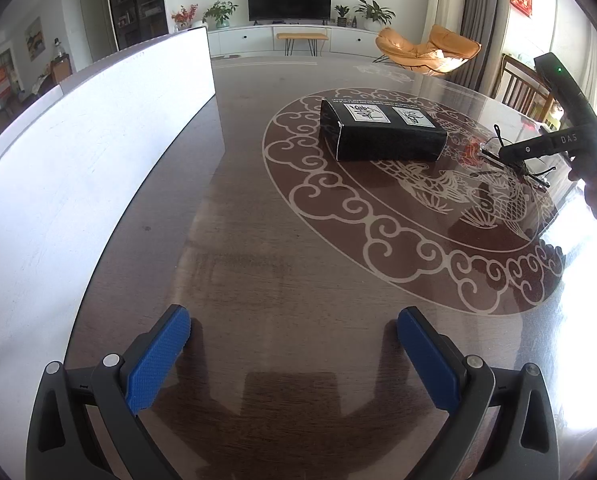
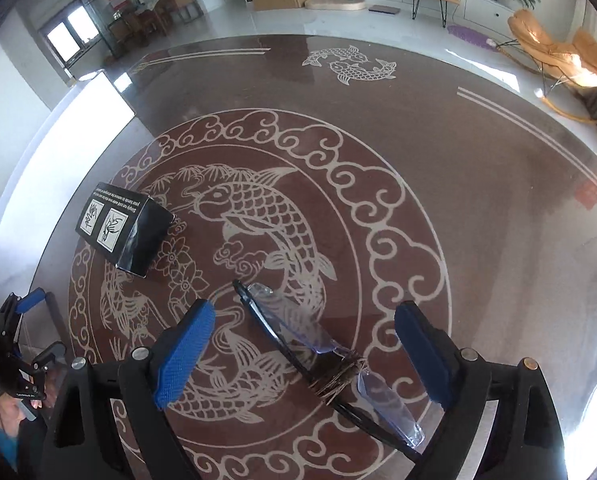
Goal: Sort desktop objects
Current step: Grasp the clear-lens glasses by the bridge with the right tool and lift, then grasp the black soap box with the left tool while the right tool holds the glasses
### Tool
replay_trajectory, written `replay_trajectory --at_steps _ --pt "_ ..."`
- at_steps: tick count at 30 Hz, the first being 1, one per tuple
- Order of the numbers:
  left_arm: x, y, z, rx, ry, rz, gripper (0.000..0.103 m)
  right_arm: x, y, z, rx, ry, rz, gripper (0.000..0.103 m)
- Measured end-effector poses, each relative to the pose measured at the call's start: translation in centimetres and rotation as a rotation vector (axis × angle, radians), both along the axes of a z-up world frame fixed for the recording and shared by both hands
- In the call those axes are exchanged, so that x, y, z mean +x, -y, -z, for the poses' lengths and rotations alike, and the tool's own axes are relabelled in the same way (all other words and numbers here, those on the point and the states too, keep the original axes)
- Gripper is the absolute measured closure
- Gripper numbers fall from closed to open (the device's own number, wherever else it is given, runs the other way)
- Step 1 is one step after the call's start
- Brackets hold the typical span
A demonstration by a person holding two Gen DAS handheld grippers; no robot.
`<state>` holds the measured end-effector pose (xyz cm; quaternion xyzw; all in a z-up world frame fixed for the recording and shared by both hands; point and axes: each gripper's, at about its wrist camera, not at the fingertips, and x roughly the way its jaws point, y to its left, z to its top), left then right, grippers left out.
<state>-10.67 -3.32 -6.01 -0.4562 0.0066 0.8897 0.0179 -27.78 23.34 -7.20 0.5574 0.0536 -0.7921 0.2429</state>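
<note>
A pair of glasses (image 2: 298, 324) with clear lenses and a black frame lies on the patterned table, a tuft of brown fibres at its bridge. My right gripper (image 2: 304, 309) hangs over it, open, with one blue pad on each side and neither touching. The glasses (image 1: 514, 162) also show at the far right of the left wrist view, under the right gripper's body (image 1: 554, 142). A black box (image 1: 382, 132) with white picture labels rests flat on the table, left of the glasses (image 2: 124, 232). My left gripper (image 1: 294, 320) is open over bare table, holding nothing.
A large white board (image 1: 78, 168) covers the table's left side, its edge close to my left fingers. The glossy brown table (image 1: 258, 220) bears a fish and cloud design. An orange chair (image 1: 422, 52) and a TV cabinet stand beyond the far edge.
</note>
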Motion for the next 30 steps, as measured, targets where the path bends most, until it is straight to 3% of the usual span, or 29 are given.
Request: replay_trajectory --at_steps 4,6,10,11,15,19,24,27,30 --pt "0.0 0.0 0.0 0.001 -0.001 -0.001 0.0 2.8 1.4 0.0 0.016 -0.048 -0.073 0.011" --pt "0.0 0.0 0.1 -0.001 -0.001 -0.001 0.0 4.4 2.2 -0.2 0.049 -0.084 -0.099 0.024" --pt "0.0 -0.1 0.1 0.0 -0.001 -0.002 0.0 5.9 2.2 -0.5 0.092 -0.141 -0.014 0.07" --pt "0.0 -0.1 0.1 0.0 -0.002 -0.002 0.0 6.1 2.1 -0.5 0.097 -0.152 0.011 0.072" --pt "-0.1 -0.1 0.1 0.004 -0.003 -0.003 0.0 4.9 3.0 -0.4 0.113 -0.183 0.13 0.072" --pt "0.0 0.1 0.0 0.018 -0.007 -0.005 0.0 2.6 5.6 -0.4 0.056 -0.198 0.208 0.071" --pt "0.2 0.1 -0.1 0.031 -0.01 -0.005 0.0 4.6 11.2 -0.4 0.027 -0.178 0.076 0.071" --pt "0.2 -0.1 0.0 0.018 -0.006 -0.006 0.0 9.1 12.6 -0.1 -0.011 -0.156 -0.021 0.071" --pt "0.2 -0.3 0.0 0.011 -0.004 -0.007 0.0 13.6 13.0 -0.2 0.025 -0.177 -0.136 0.072"
